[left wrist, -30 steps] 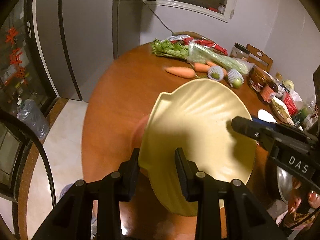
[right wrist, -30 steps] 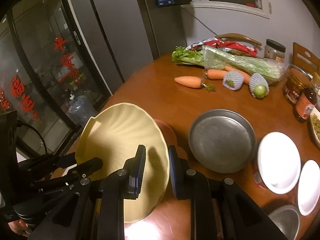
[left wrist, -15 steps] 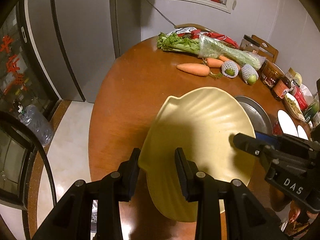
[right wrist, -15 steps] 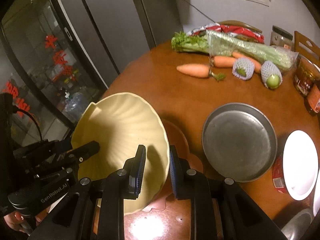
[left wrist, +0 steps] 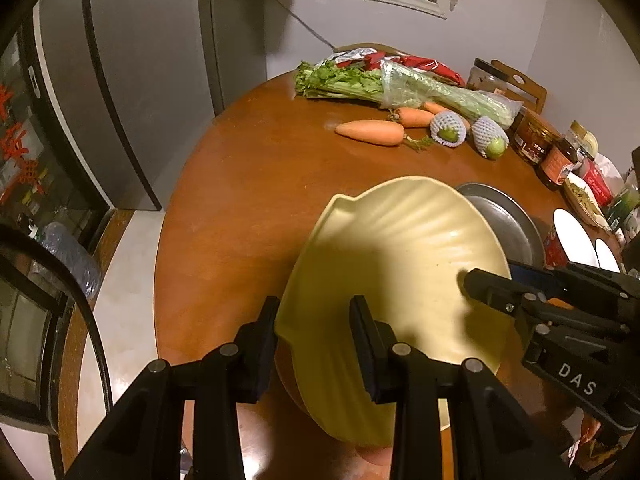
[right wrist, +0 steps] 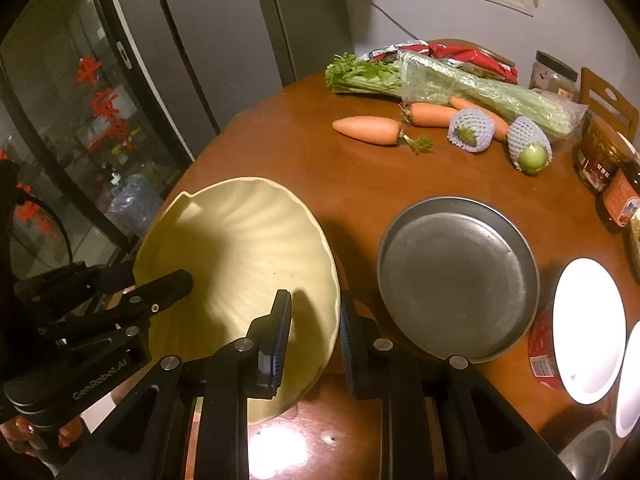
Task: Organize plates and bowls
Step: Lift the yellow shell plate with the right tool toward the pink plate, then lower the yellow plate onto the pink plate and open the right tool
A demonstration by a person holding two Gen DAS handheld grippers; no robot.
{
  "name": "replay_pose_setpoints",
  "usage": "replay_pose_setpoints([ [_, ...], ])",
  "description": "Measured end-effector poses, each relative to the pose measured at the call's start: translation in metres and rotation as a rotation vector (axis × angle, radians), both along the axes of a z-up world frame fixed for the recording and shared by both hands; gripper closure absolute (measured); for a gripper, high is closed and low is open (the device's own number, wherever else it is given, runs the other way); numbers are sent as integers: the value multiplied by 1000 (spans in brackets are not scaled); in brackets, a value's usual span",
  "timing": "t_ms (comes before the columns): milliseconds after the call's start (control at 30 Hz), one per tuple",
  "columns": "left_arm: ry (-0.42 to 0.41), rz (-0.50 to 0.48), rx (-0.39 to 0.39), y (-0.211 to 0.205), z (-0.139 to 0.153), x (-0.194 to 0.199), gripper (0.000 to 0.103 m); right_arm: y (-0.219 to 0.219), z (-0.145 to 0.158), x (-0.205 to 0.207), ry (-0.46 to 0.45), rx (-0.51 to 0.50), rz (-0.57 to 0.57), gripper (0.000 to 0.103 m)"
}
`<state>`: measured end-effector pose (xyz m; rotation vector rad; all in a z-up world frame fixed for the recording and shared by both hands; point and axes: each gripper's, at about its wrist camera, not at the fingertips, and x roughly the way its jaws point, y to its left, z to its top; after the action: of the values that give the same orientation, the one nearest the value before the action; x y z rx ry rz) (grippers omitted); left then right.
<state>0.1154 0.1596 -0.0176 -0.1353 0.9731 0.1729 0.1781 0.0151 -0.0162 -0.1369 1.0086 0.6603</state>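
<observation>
A pale yellow shell-shaped bowl (left wrist: 400, 264) hangs tilted just above the brown table (left wrist: 248, 200), held from both sides. My left gripper (left wrist: 314, 312) is shut on its near left rim, one finger inside and one outside. My right gripper (right wrist: 314, 308) is shut on the opposite rim of the same bowl (right wrist: 240, 248). In the left wrist view the right gripper's finger (left wrist: 480, 284) lies inside the bowl. Part of an orange dish (left wrist: 290, 368) shows under the bowl. A round metal pan (right wrist: 456, 276) sits to its right.
White plates (right wrist: 588, 320) and a small metal bowl (right wrist: 588, 452) lie at the right edge. Carrots (right wrist: 368, 130), netted fruit (right wrist: 470, 134), bagged celery (right wrist: 480, 88) and jars (right wrist: 600, 160) fill the far side. A fridge (left wrist: 140, 80) stands beyond the table's left edge.
Both grippers have sunk with the yellow bowl, which now hangs lower over the table. The grips on the rim are unchanged.
</observation>
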Motion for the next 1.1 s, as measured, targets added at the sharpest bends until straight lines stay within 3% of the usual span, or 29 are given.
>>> replay_pose_setpoints([
  [567,32,0,8,6,-18,8,68,8,-15,-1,-2,-34,1,79],
  [1100,36,7,-3,10,-22,9,68,18,-18,-6,-86,-92,19,79],
])
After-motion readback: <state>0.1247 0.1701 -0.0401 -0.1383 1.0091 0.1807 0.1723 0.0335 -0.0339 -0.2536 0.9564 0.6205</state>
